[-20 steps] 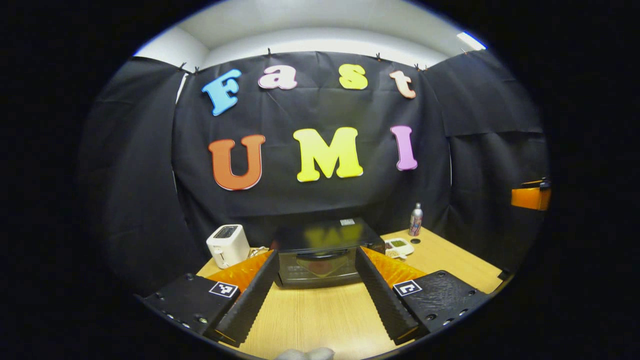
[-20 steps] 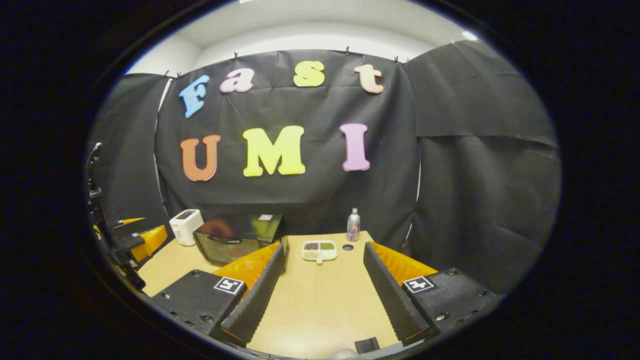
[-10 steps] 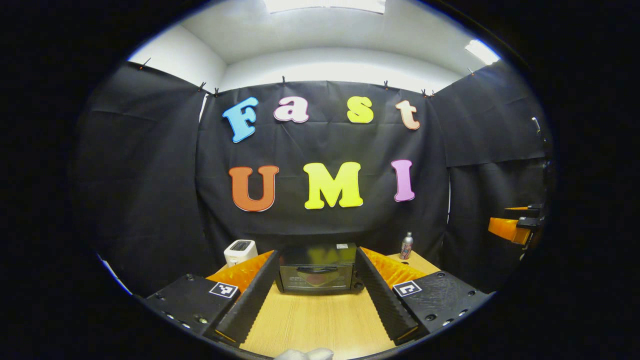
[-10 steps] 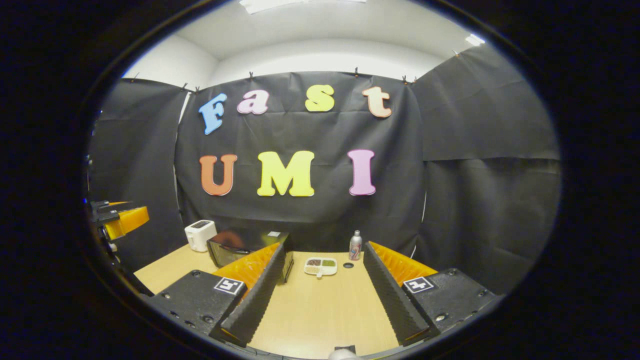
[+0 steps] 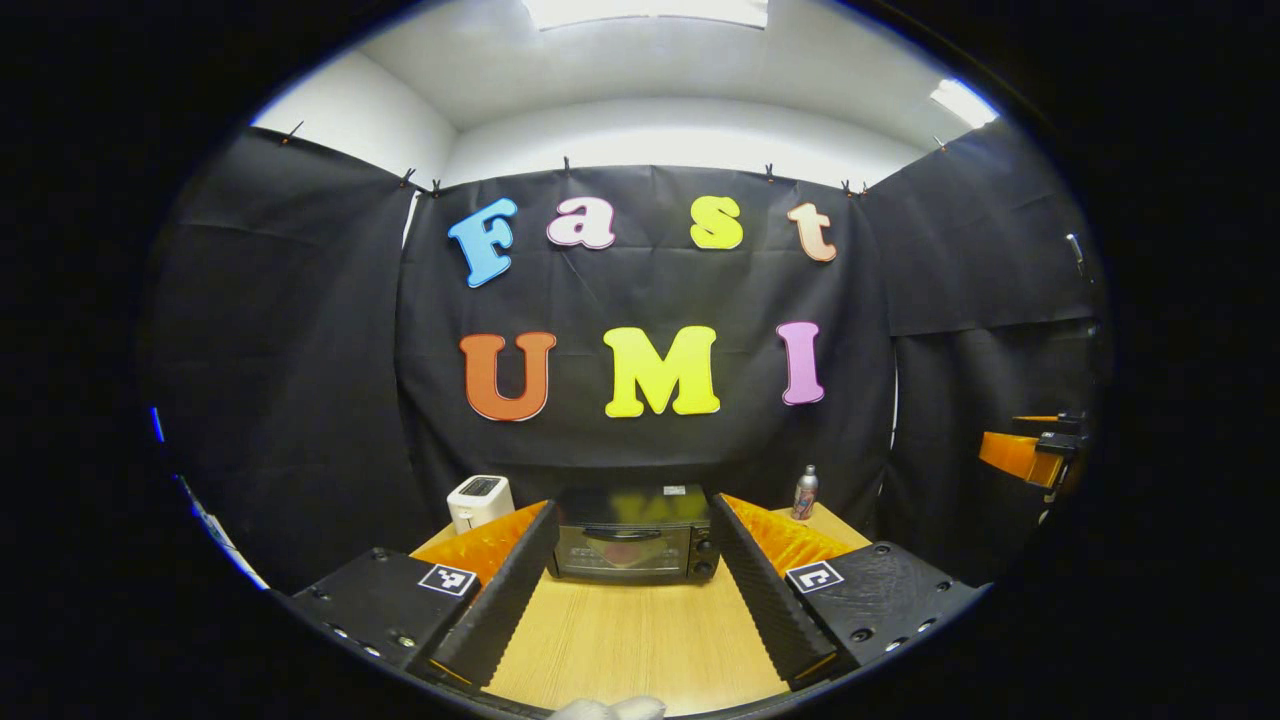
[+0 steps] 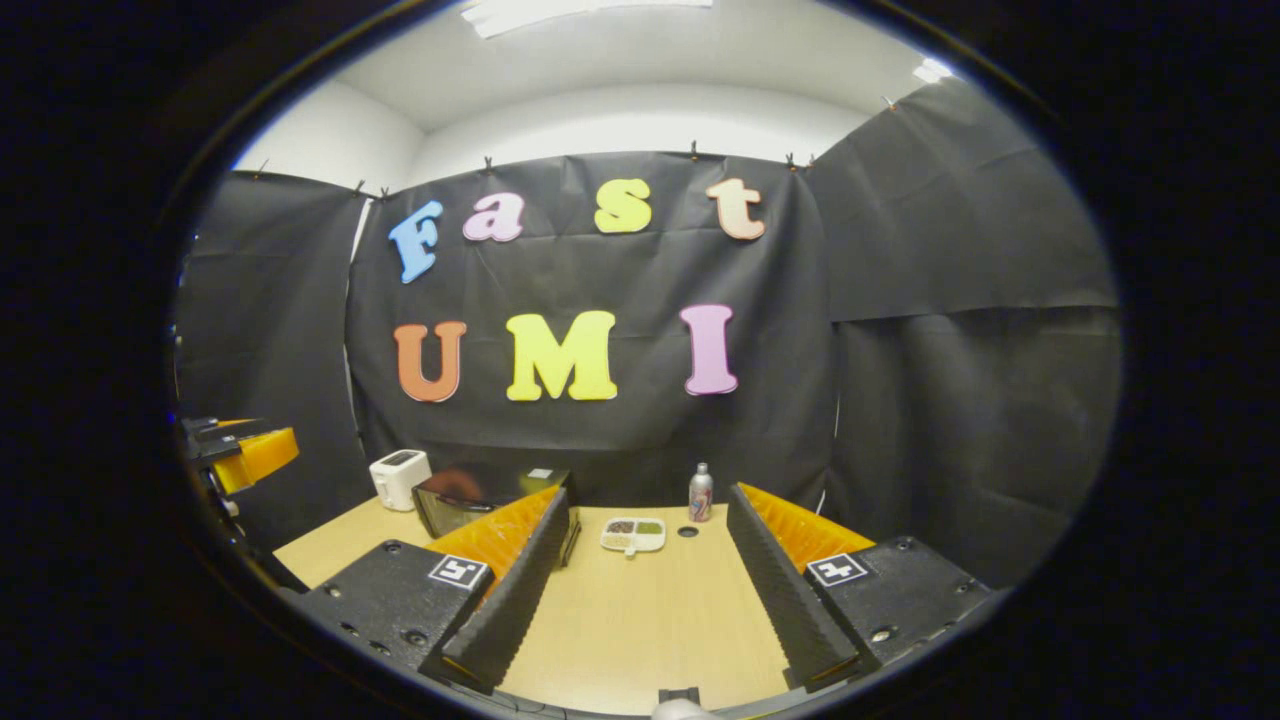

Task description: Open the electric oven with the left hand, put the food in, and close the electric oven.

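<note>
A black electric oven [image 5: 630, 540] stands at the back of the wooden table [image 5: 640, 640] with its glass door closed; in the right gripper view the oven [image 6: 455, 505] lies left of centre. A white divided tray of food [image 6: 632, 535] rests on the table to the oven's right. My left gripper [image 5: 632, 655] is open, well short of the oven and lined up with it. My right gripper [image 6: 640, 660] is open too, pointing toward the food tray from a distance. Nothing sits between either pair of fingers.
A white toaster [image 5: 478, 500] stands left of the oven. A small metal bottle [image 6: 701, 493] and a dark round cap [image 6: 687, 531] are behind the tray. Black cloth walls close the booth on three sides.
Both grippers have pulled back and tilted up, so the oven and tray look smaller and farther off. Both stay open.
</note>
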`<state>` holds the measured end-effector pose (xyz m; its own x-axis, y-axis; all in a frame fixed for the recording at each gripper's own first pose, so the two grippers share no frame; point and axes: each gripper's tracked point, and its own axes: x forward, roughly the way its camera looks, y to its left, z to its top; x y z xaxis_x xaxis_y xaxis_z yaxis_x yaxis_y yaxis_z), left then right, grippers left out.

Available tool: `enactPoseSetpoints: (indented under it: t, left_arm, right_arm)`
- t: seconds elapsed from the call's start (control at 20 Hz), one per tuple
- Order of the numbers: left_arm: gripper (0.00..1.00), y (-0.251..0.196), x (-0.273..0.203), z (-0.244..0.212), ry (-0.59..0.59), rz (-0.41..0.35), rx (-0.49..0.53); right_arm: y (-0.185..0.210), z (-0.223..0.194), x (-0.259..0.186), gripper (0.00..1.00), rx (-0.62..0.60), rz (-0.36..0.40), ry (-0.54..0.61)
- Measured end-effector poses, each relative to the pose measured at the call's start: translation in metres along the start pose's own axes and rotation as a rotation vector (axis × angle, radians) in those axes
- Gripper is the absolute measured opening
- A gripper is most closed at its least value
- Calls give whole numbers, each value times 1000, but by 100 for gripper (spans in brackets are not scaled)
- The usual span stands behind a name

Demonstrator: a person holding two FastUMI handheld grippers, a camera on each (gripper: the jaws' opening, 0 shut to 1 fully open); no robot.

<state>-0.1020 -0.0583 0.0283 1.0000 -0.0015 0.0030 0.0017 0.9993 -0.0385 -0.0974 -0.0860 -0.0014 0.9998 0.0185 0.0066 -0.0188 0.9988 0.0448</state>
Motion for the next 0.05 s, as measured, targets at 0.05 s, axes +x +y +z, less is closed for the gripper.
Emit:
enactPoseSetpoints:
  t: [0.05]
  left_arm:
    - [100,0,0,1,1,-1,-2]
  right_arm:
    - [0,2,0,96,3,0,-3]
